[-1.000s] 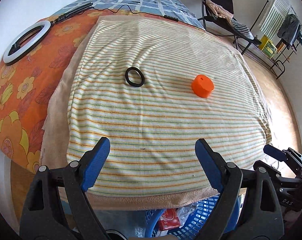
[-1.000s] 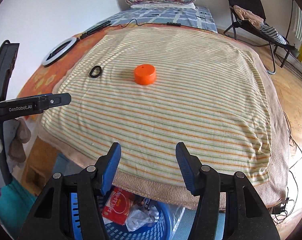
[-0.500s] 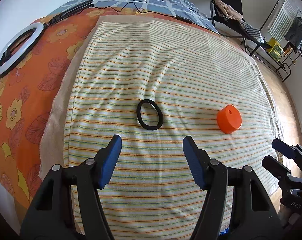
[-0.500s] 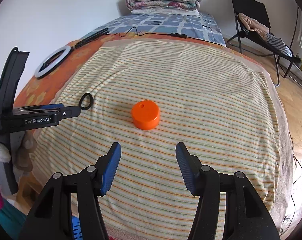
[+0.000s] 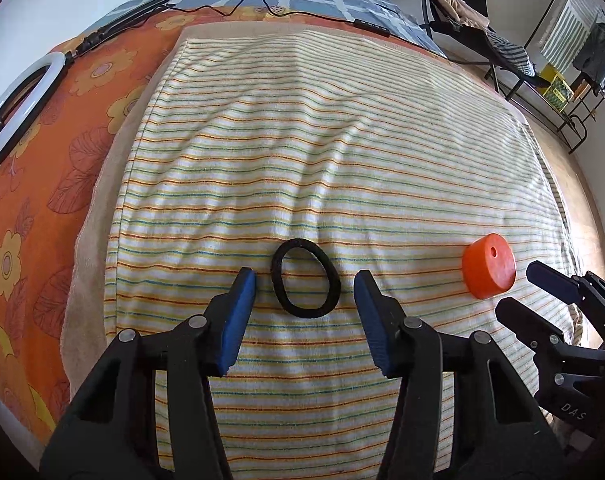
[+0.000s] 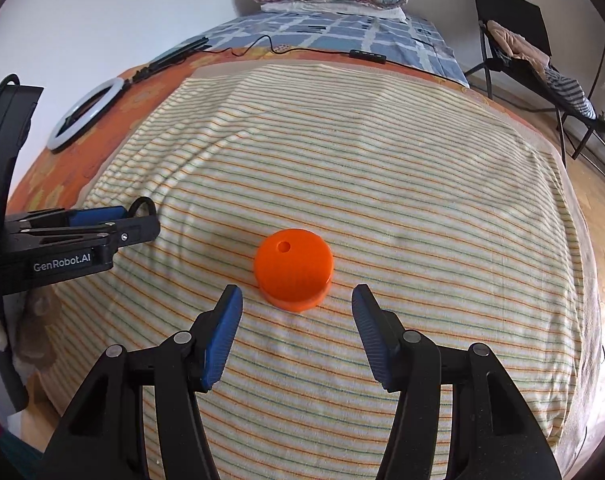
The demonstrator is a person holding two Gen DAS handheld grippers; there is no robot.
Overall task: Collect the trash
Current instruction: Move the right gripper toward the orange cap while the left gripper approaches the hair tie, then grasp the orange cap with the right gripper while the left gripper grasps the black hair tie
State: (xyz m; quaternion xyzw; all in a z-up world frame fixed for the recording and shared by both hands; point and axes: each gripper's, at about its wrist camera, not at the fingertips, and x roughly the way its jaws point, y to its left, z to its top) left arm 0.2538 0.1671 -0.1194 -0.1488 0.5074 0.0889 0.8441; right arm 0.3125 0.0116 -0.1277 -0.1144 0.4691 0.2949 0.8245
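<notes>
Neither piece of trash is picked up yet. The left tongs (image 5: 304, 280) stand open around the black rubber ring (image 5: 305, 289), which lies flat on the striped towel (image 5: 342, 152) between their tips. The right tongs (image 6: 297, 298) are also open, with the orange cap (image 6: 293, 274) just ahead of their tips. Both grabs and the drop-off remain.
</notes>
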